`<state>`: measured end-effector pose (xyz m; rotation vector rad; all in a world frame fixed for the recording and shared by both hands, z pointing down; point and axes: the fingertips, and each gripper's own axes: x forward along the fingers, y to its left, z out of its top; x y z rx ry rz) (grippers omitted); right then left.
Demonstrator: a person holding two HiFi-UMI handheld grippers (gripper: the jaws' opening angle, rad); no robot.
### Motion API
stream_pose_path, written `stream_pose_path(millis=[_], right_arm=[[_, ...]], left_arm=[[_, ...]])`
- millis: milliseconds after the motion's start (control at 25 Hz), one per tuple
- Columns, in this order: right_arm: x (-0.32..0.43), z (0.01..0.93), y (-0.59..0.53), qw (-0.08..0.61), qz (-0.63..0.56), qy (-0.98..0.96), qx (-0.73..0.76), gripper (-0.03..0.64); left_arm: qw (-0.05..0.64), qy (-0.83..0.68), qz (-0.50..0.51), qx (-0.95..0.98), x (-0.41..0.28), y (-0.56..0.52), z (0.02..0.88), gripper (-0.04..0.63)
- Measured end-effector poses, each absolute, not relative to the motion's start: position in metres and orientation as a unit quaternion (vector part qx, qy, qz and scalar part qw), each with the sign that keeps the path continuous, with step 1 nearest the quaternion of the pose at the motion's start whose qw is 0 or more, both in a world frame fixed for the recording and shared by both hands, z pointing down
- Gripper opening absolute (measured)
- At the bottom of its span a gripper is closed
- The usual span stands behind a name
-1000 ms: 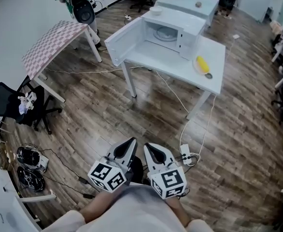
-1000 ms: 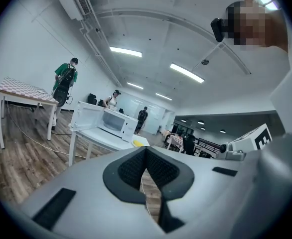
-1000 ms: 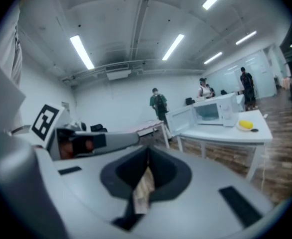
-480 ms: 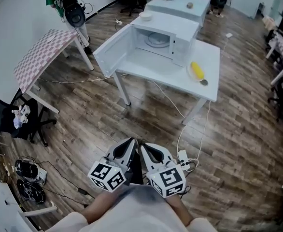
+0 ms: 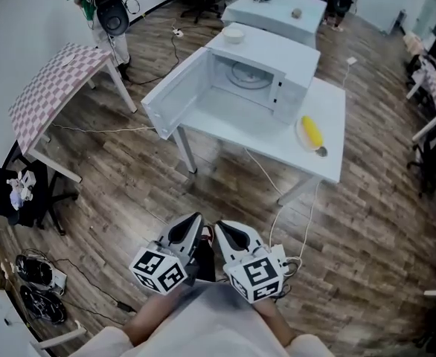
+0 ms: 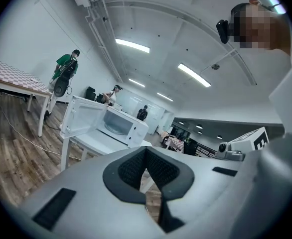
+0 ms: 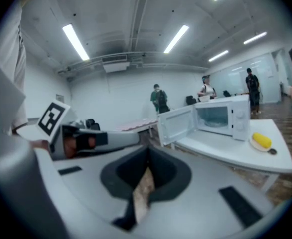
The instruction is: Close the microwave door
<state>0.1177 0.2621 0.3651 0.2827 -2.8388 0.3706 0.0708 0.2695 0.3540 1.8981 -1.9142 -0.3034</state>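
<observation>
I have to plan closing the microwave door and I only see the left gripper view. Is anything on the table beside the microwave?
Observer: A yellow item lies on a small plate right of the microwave, away from the open door.
Operator: And the right gripper?
Observer: The right gripper view shows its jaws together, nothing between them.
Operator: Floor ahead?
Observer: A white cable trails from the table across the floor.

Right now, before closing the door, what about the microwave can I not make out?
- Microwave door outer face and handle: all views, turned away from the cameras.
- Control panel markings: all views, too small.
- Yellow item: head and right gripper views, too small to identify.
</observation>
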Motion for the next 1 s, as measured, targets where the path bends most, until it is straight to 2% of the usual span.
stream_pose_path(millis=[600, 1000], right_arm=[[-0.043, 0.353, 0.191, 0.141, 0.107, -0.978, 0.113, 0.023], [-0.079, 0.370, 0.194, 0.166, 0.109, -0.974, 0.111, 0.023]], left_arm=[[0.201, -0.661, -0.129, 0.711, -0.085, 0.194, 0.339, 0.018], [0.208, -0.659, -0.137, 0.710, -0.134, 0.194, 0.352, 0.018]])
